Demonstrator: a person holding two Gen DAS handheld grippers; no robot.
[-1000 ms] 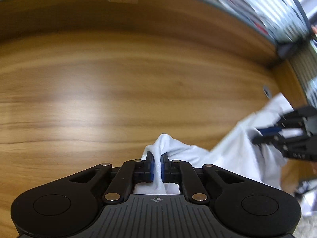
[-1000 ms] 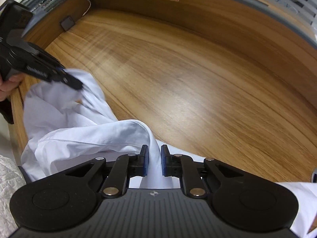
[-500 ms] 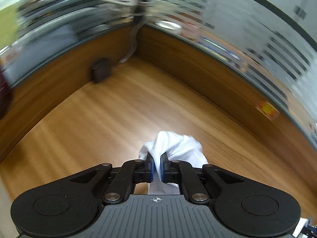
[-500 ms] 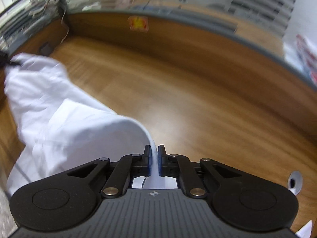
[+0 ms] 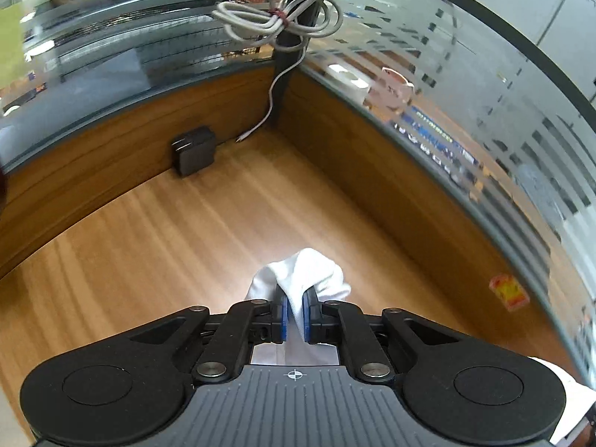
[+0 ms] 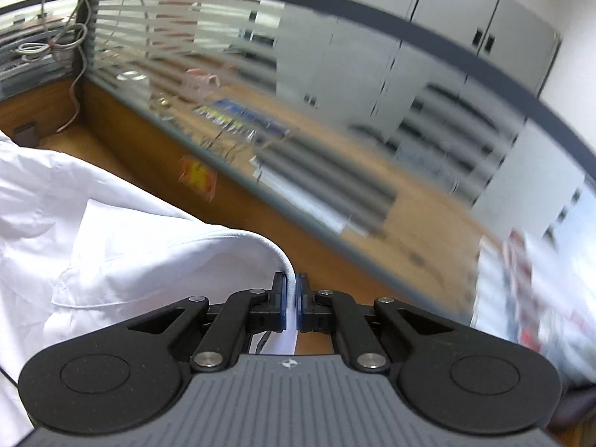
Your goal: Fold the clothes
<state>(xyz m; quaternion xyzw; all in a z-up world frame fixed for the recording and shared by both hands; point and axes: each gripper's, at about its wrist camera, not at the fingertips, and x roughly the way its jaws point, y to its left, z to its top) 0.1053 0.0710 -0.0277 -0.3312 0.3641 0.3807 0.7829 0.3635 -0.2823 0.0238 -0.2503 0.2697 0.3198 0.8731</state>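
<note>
A white garment (image 6: 111, 246) hangs stretched between my two grippers above the wooden desk (image 5: 167, 231). In the left wrist view my left gripper (image 5: 294, 309) is shut on a bunched fold of the white garment (image 5: 305, 272), which bulges out past the blue pads. In the right wrist view my right gripper (image 6: 291, 298) is shut on a hemmed edge of the cloth, and the rest spreads away to the left with a pocket seam showing. Neither gripper shows in the other's view.
A wooden partition topped with striped frosted glass (image 5: 465, 119) walls the desk's corner. A black power adapter (image 5: 193, 151) leans there, with a white cable (image 5: 277, 22) coiled on a dark post. An orange sticker (image 5: 508, 292) marks the partition. Grey cabinets (image 6: 428, 48) stand beyond.
Both grippers have risen and swung round with the cloth; the left view has turned from the open desk to its corner. The right jaws have closed onto the hem, and its view now faces the glass.
</note>
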